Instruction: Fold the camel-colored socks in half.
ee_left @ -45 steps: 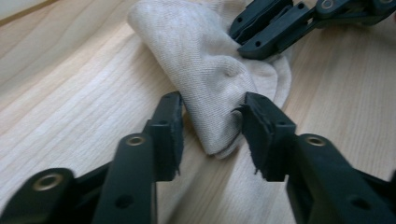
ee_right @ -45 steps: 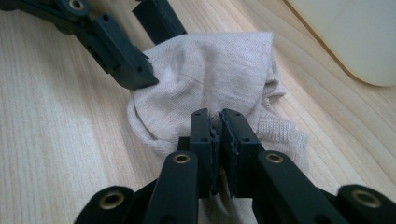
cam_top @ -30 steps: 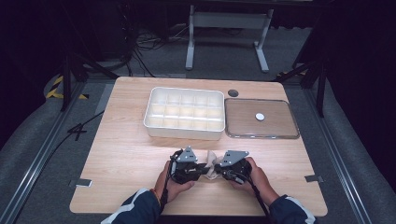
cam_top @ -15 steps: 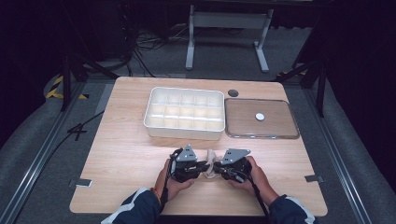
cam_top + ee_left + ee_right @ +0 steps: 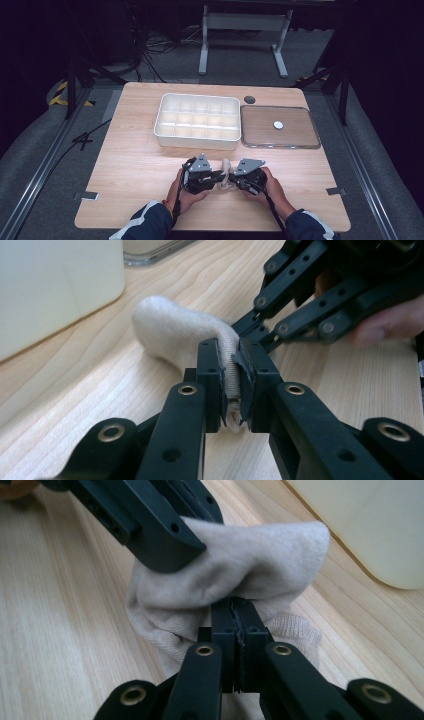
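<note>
Dark floor with cables and a metal stand surrounds our pale wooden desk (image 5: 135, 165), which takes up the middle of the high view.

We hold the left hand-held gripper (image 5: 231, 382) low in the centre of that view, and in its own view its two black jaws are clenched on a fold of the small cream knitted sock (image 5: 175, 335), with cloth pinched between the pads. Our right hand-held gripper (image 5: 235, 630) faces it from the right; its jaws have just been closing and now stand pressed together on a thin edge of the same sock, which bulges above and to both sides of them in the right gripper view. In the high view the sock (image 5: 226, 172) sits between the two hand-held grippers, low in the middle of the frame, on the desk near its front edge.

Our left hand (image 5: 186, 192) and right hand (image 5: 272, 190) come in from the bottom of the frame in dark sleeves.

Farther up, at the centre of the frame, stands the white plastic organiser box (image 5: 197, 120) divided into small compartments. Just beside it, to the right, lies the clear flat rectangular lid (image 5: 300, 135) with a small white round sticker (image 5: 278, 125) on it. Above the gap between box and lid sits a small dark round disc (image 5: 249, 99) in the desk.
</note>
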Available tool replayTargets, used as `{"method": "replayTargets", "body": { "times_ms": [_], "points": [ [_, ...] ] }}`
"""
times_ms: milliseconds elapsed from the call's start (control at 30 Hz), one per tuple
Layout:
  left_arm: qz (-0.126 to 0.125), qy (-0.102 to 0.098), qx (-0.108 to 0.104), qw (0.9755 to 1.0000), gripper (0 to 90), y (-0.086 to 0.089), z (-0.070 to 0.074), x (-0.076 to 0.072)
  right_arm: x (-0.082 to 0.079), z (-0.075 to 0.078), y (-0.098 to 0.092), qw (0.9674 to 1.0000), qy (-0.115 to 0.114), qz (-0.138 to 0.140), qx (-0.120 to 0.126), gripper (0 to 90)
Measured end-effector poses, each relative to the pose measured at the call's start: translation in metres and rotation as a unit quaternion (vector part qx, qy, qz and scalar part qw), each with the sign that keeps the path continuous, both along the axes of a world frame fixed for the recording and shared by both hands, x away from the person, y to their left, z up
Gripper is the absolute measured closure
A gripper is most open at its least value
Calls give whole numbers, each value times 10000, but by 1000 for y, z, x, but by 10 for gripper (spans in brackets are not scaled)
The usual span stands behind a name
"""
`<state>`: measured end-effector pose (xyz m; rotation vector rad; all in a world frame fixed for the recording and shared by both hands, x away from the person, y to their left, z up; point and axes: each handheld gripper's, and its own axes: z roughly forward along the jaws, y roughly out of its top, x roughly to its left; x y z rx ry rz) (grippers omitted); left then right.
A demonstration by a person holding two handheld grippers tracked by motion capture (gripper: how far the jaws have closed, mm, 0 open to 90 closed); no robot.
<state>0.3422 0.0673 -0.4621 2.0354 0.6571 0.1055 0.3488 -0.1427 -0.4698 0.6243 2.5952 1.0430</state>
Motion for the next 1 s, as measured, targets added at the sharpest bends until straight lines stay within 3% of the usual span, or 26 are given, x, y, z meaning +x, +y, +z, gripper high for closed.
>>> {"method": "replayTargets", "body": {
  "times_ms": [133, 200, 300, 400, 500, 600, 733, 867, 1000],
  "points": [
    [6, -126, 123, 9998, 810, -3, 1, 0, 1, -1, 2, 10000, 2, -8, 90, 874],
    [26, -112, 128, 9999, 815, -2, 1, 0, 2, 0, -2, 9998, 43, -15, 197, 733],
    [55, -136, 195, 9997, 820, -2, 2, 0, 3, 4, -8, 9996, 52, 44, 280, 724],
    [42, -139, 231, 9996, 821, -2, 2, 0, 4, 16, -27, 9986, 66, -107, 515, 717],
    [37, -157, 240, 9996, 821, -2, 2, 0, 6, 18, -35, 9989, 50, -202, 408, 716],
    [26, -170, 301, 9994, 821, -5, 2, -1, 9, 11, -37, 9991, 262, -268, 183, 732],
    [-99, -398, 602, 9973, 818, -17, 2, -6, 10, 3, -30, 9991, 367, -182, -77, 765],
    [-199, -521, 767, 9955, 813, -29, -1, -9, 10, 1, -30, 9987, 456, -236, 27, 800],
    [-177, -475, 681, 9964, 803, -32, -4, -9, 9, 1, -29, 9989, 413, -213, -32, 803]
  ]
}}
